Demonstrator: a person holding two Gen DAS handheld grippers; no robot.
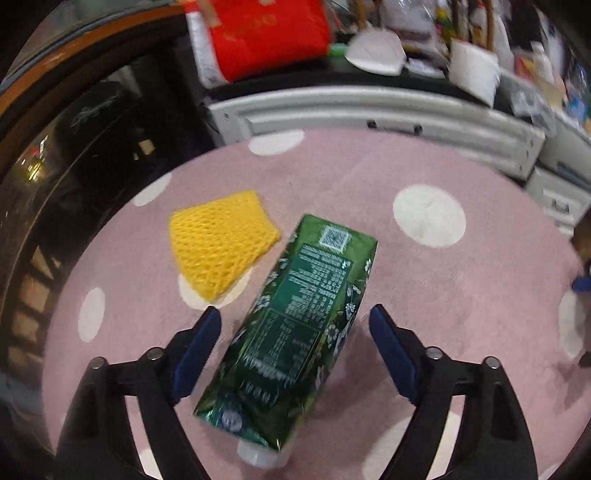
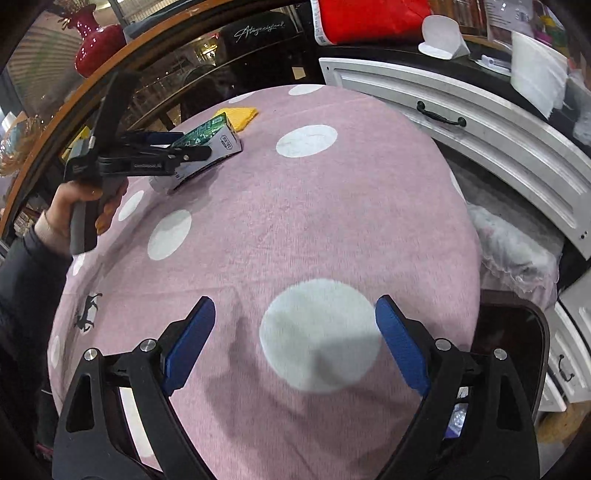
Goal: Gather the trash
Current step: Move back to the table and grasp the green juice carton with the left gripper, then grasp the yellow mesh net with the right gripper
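A green drink carton (image 1: 295, 325) with a white cap lies on its side on the pink dotted tablecloth (image 1: 443, 288). My left gripper (image 1: 295, 317) is open, its blue pads on either side of the carton and apart from it. A yellow foam net (image 1: 219, 242) lies just beyond the carton to the left. In the right wrist view the carton (image 2: 207, 136), the yellow net (image 2: 238, 116) and the left gripper (image 2: 184, 146) show at the far left of the table. My right gripper (image 2: 295, 310) is open and empty above a white dot on the cloth.
A white cabinet with dark handles (image 2: 461, 110) stands beyond the table, cluttered with a red bag (image 1: 269, 33) and white items. A dark glass cabinet (image 1: 74, 166) stands at the left. A dark chair (image 2: 513, 339) is at the table's right edge.
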